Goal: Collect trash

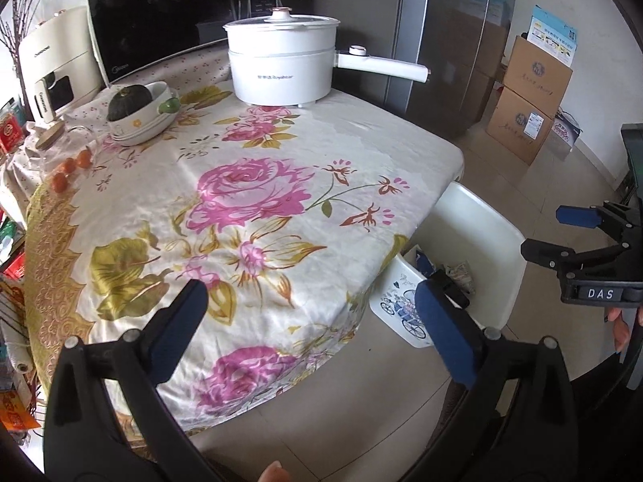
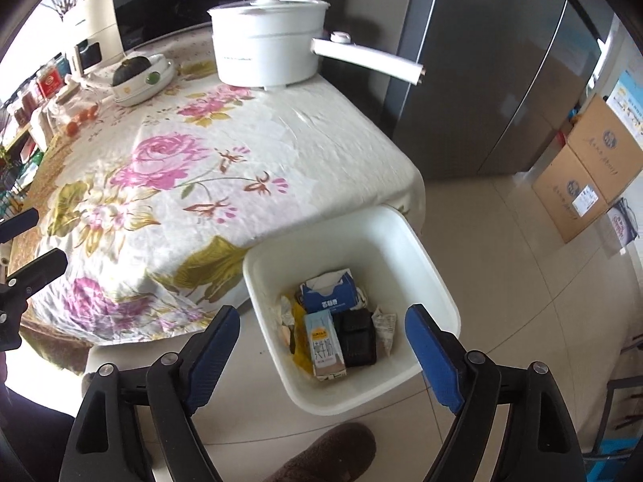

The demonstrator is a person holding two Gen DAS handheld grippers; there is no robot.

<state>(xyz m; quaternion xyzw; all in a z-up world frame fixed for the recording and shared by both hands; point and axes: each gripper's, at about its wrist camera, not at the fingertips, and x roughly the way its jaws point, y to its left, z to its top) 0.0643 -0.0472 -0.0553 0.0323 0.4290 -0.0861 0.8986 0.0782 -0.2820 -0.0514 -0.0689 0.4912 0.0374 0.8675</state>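
The task looks close to finished: a glossy milk carton (image 2: 324,346), a blue cardboard box (image 2: 329,298), a black pouch (image 2: 357,337) and crumpled paper lie in the square white plastic bin (image 2: 434,281) beside the floral-clothed table (image 2: 209,184), both the left gripper (image 1: 309,329) and the right gripper (image 2: 321,355) spread and empty, no loose litter visible on the cloth.

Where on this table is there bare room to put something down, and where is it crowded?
Free: the wide middle and near part of the floral tablecloth, from the white electric pot down to the near edge, and the right corner above the white bin. Crowded: the far left corner, with the stacked bowls holding a squash, the tomatoes and a jar.
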